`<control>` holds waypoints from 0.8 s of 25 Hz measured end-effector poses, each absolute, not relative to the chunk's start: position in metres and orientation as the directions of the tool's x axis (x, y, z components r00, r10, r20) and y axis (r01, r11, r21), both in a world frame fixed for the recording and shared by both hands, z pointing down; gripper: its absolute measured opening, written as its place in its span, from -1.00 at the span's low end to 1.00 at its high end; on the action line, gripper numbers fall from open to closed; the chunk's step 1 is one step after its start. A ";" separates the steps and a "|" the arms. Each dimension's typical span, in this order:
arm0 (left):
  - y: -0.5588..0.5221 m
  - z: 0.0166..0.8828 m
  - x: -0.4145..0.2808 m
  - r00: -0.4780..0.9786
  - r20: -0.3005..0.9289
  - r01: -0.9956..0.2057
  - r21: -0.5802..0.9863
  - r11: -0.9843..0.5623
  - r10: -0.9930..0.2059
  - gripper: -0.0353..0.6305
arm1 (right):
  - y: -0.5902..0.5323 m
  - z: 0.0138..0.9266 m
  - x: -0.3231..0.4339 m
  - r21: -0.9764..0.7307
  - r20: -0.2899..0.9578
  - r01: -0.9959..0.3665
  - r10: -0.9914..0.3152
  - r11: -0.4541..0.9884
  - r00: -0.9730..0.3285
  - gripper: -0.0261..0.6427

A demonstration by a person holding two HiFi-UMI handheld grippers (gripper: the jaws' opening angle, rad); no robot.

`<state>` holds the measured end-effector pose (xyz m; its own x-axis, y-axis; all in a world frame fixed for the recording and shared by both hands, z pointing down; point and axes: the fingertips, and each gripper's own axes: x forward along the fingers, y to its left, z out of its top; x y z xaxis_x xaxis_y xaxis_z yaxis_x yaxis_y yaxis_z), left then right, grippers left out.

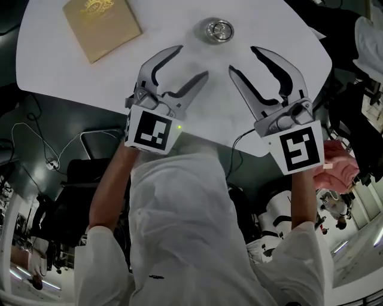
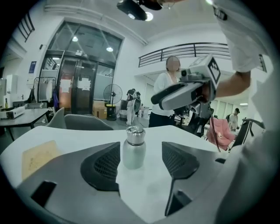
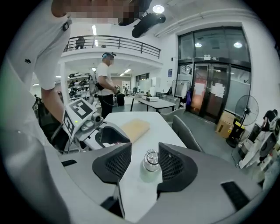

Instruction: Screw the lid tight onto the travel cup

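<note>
While my left gripper [image 1: 192, 61] and right gripper [image 1: 242, 58] hang released and empty over the white table [image 1: 48, 60], the small silver steel travel cup [image 1: 217, 30] stands upright at twelve o'clock, its lid [image 2: 135, 135] on, ahead between them and about equally near each.

bright indoor light, heavy fisheye in all three views
ceiling lamps [image 2: 148, 16] [image 3: 158, 9] blow out to white spots. the white table [image 1: 54, 60] is evenly lit, with only faint soft shadows and a little glare. the head view goes dark below the table edge. both gripper views have black vignetted corners and lines that bend at the edges. people in the background are slightly soft. the travel cup [image 2: 133, 153] is fairly sharp with a mild sheen on the metal.
</note>
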<state>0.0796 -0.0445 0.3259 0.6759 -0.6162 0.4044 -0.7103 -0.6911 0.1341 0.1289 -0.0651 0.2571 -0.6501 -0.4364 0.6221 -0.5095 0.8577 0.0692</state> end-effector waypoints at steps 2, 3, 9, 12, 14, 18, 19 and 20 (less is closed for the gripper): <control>-0.052 0.342 0.086 0.685 0.403 -0.696 0.114 -0.709 -0.607 0.00 | -0.070 0.271 0.127 0.072 0.660 -0.460 -0.388 0.885 -0.644 -0.41; -0.055 0.349 0.089 0.691 0.400 -0.688 0.109 -0.717 -0.602 0.02 | -0.072 0.277 0.126 0.073 0.676 -0.435 -0.365 0.898 -0.640 -0.38; -0.067 0.370 0.103 0.727 0.396 -0.630 0.061 -0.774 -0.561 0.13 | -0.073 0.289 0.117 0.075 0.761 -0.273 -0.232 0.959 -0.606 -0.24; -0.077 0.373 0.108 0.744 0.374 -0.610 0.042 -0.791 -0.554 0.16 | -0.072 0.291 0.110 0.081 0.797 -0.130 -0.143 0.988 -0.588 -0.23; -0.089 0.381 0.115 0.760 0.366 -0.588 0.033 -0.808 -0.537 0.18 | -0.078 0.298 0.104 0.095 0.819 -0.018 -0.088 0.995 -0.566 -0.23; -0.105 0.397 0.128 0.794 0.366 -0.532 0.033 -0.846 -0.485 0.23 | -0.088 0.316 0.100 0.136 0.881 0.233 -0.010 0.963 -0.473 -0.22; -0.107 0.397 0.130 0.801 0.361 -0.522 0.031 -0.852 -0.478 0.23 | -0.087 0.320 0.100 0.140 0.898 0.301 0.008 0.943 -0.440 -0.21; -0.108 0.397 0.132 0.806 0.355 -0.514 0.027 -0.857 -0.473 0.23 | -0.086 0.323 0.101 0.138 0.914 0.369 0.025 0.919 -0.404 -0.19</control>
